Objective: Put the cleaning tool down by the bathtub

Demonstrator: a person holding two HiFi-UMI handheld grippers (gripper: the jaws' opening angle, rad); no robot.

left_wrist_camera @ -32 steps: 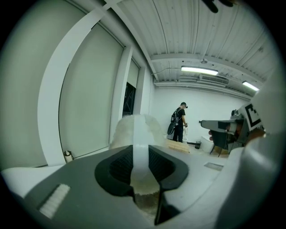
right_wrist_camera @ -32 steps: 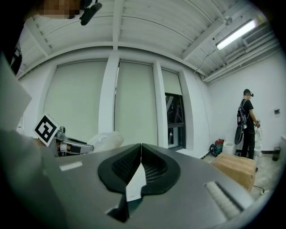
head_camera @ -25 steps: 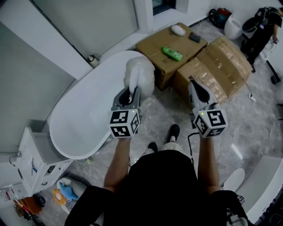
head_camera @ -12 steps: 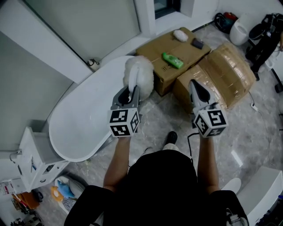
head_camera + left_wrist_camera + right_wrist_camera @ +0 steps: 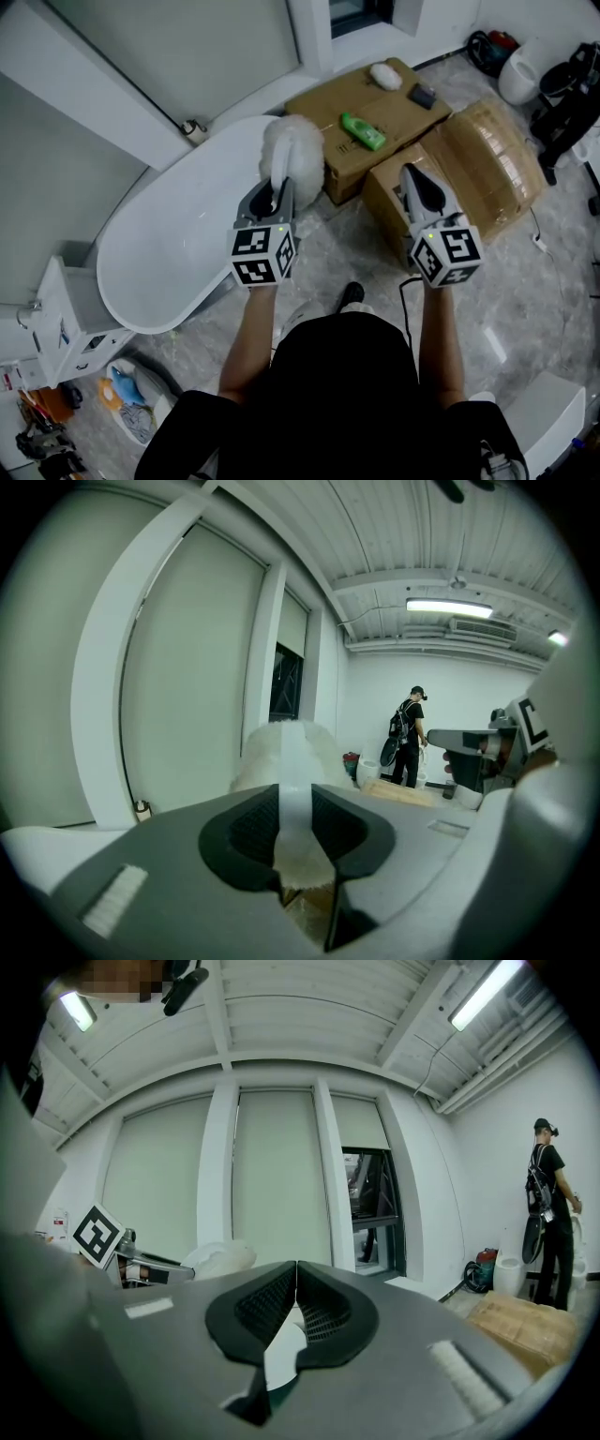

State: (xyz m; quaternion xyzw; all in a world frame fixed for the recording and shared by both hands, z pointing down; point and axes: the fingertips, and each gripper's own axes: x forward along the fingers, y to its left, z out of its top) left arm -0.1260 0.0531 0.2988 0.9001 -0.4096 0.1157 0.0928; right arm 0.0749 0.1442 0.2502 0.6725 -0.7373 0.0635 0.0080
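The cleaning tool is a fluffy white duster head (image 5: 292,150) on a flat white handle (image 5: 294,789). My left gripper (image 5: 276,192) is shut on that handle, and the head (image 5: 286,752) rises beyond the jaws. In the head view the duster hangs over the right end of the white bathtub (image 5: 169,234), near its rim. My right gripper (image 5: 419,187) is held level over a cardboard box (image 5: 469,159); its jaws meet with nothing between them. From the right gripper view the duster (image 5: 220,1260) shows at the left, beside the left gripper's marker cube.
Two cardboard boxes stand right of the tub; the far box (image 5: 361,94) carries a green bottle (image 5: 363,130), a white cloth (image 5: 383,74) and a dark pad (image 5: 421,95). A white cabinet (image 5: 70,319) stands by the tub's near end. A person (image 5: 410,736) stands far off.
The view has shifted slightly as the person steps forward; the tub and boxes slid a little in frame. Both grippers keep their pose and the duster stays held.
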